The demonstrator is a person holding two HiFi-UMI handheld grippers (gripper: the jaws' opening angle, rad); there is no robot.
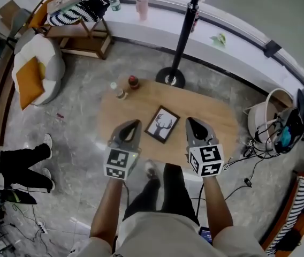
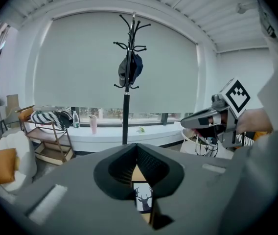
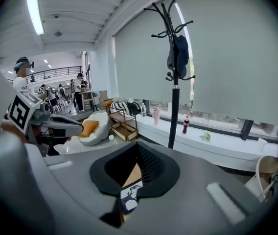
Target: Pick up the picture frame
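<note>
A black picture frame [image 1: 161, 125] with a deer print lies flat on the oval wooden table [image 1: 221, 122]. My left gripper [image 1: 134, 123] hovers just left of the frame and my right gripper [image 1: 191, 121] just right of it, both above the table's near edge with their jaws together and nothing in them. In the left gripper view the left gripper [image 2: 137, 147] leaves only a thin slit, through which the deer print [image 2: 143, 199] shows; the right gripper [image 2: 203, 122] is at the right. In the right gripper view the right gripper [image 3: 138, 146] shows the frame [image 3: 129, 194] the same way.
Two small jars [image 1: 133, 82] [image 1: 121, 93] stand at the table's far left edge. A coat rack's base [image 1: 169, 78] sits just behind the table. A white armchair [image 1: 34, 68], a wooden cart [image 1: 82, 31], a white basket with cables [image 1: 267, 119] and a person's legs [image 1: 23, 165] surround it.
</note>
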